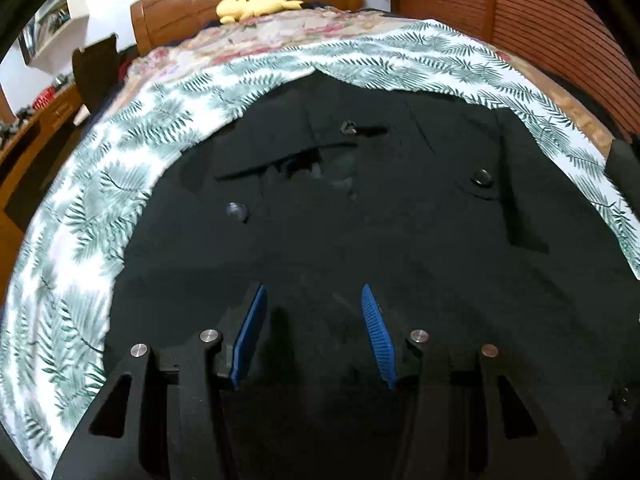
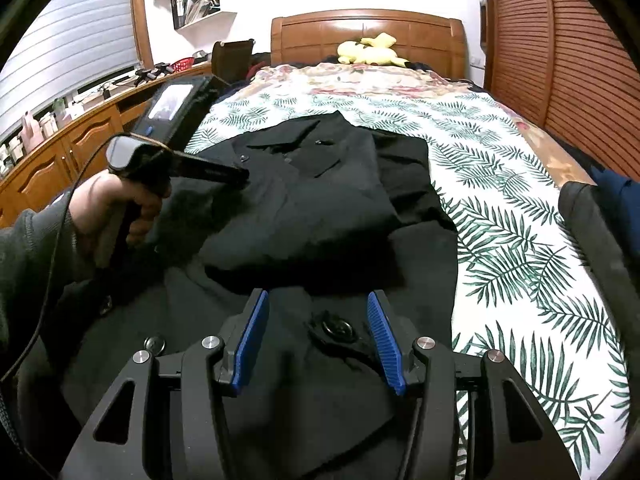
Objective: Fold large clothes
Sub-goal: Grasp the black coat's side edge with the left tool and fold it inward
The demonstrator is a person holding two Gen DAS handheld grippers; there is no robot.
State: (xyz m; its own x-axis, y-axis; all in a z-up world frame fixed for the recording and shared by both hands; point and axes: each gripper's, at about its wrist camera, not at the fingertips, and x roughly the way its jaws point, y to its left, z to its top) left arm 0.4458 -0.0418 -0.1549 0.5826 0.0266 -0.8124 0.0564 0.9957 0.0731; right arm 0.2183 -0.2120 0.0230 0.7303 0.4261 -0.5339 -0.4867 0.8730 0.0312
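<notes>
A: Black coat (image 2: pixel 304 200) lies on the bed (image 2: pixel 520 216), over the palm-leaf sheet (image 2: pixel 500 240). Collar end at 12 o'clock toward the headboard (image 2: pixel 368 32), hem end at 6 o'clock. Long axis runs 6 to 12, along the bed.

B: Step in hand?

A: Mid-fold, by my reading. One panel already lies doubled over the body, its edge crossing just ahead of the right tongs (image 2: pixel 318 336). Lower part is flat, with a button (image 2: pixel 338 328) showing between the blue pads (image 2: pixel 252 340).

B: Tongs?

A: Right tongs released, jaws spread, nothing between them but cloth underneath. Left tongs (image 1: pixel 312 332) also spread wide, hovering over the coat, gripping nothing. In the right view they sit at 9 o'clock, tips at the coat's left shoulder area; whether they touch the fabric, I cannot tell.

B: Next move?

A: Likely pinch the hem at 6 o'clock with both tongs, then carry it toward 12. Thick cloth; a deep bite seems needed.
</notes>
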